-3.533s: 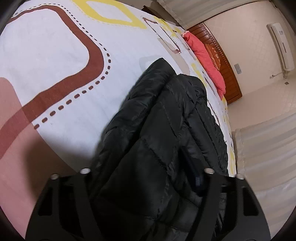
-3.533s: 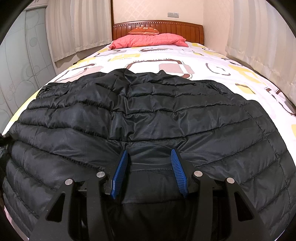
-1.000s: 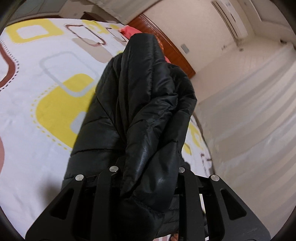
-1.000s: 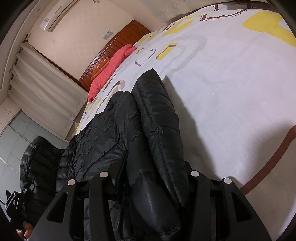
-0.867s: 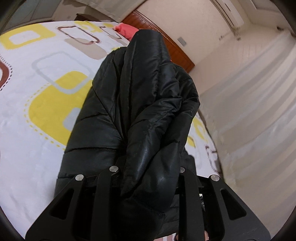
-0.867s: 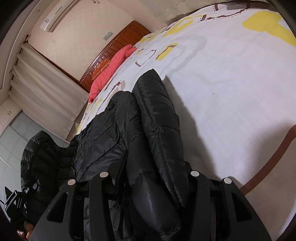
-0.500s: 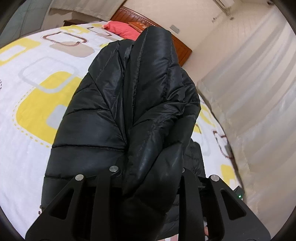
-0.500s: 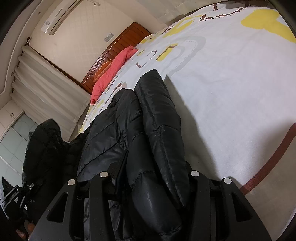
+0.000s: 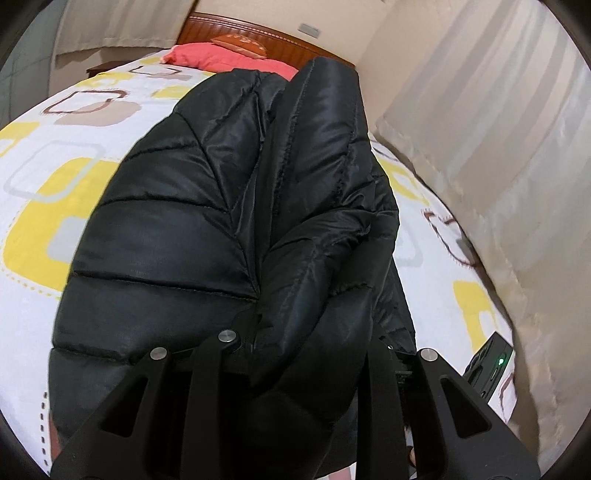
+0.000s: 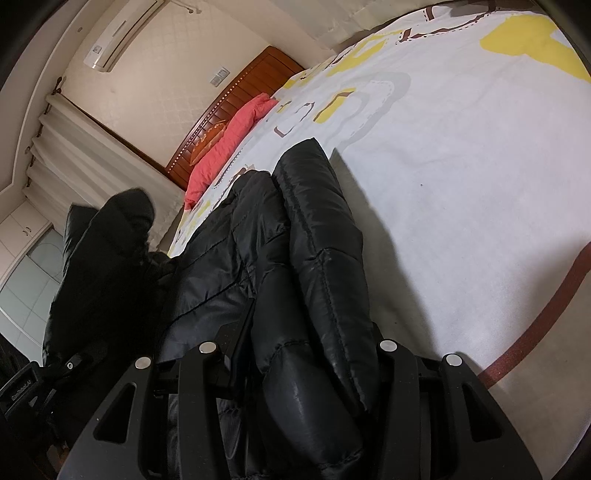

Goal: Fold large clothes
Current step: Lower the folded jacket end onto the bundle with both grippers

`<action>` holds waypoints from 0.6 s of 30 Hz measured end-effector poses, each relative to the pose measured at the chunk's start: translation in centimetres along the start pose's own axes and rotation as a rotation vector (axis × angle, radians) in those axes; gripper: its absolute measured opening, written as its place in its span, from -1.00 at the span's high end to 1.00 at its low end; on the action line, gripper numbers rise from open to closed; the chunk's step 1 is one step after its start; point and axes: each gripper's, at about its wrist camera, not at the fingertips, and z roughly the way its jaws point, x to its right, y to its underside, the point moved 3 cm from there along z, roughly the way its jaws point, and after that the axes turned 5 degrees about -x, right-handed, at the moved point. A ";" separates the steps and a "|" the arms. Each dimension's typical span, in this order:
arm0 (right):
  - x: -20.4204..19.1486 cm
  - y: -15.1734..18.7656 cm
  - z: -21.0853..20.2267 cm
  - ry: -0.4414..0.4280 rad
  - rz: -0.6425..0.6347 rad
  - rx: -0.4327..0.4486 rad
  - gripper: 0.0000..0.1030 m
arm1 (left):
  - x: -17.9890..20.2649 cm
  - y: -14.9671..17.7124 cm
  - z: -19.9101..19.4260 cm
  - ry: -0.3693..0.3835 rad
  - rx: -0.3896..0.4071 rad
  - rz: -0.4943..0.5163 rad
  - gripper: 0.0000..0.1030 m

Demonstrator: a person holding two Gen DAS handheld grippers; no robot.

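Note:
A black quilted puffer jacket [image 9: 207, 229] fills the left wrist view, bunched up and lifted above the patterned bed [image 9: 40, 206]. My left gripper [image 9: 299, 332] is shut on a thick fold of it, and the fabric hides the fingertips. In the right wrist view the jacket [image 10: 314, 258] lies along the bed [image 10: 461, 192], with my right gripper [image 10: 306, 332] shut on a padded fold at its edge. The raised part of the jacket [image 10: 107, 251] stands at the left, above the left gripper's black body [image 10: 70, 365].
A red pillow [image 9: 210, 59] lies against the wooden headboard [image 9: 258, 31] at the far end. Pale curtains [image 9: 498, 166] hang along the bed's side. A black device with a green light [image 9: 493, 363] shows at the right. An air conditioner [image 10: 122, 33] is on the wall.
My left gripper has carried its lifted fold sideways across the bed and rolled; in the right wrist view that raised part has come closer. The right gripper's view has barely shifted.

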 end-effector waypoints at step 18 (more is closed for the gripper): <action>0.2 0.0 -0.3 -0.005 0.006 0.002 0.19 | 3.5 1.4 4.9 -0.075 -0.034 0.163 0.56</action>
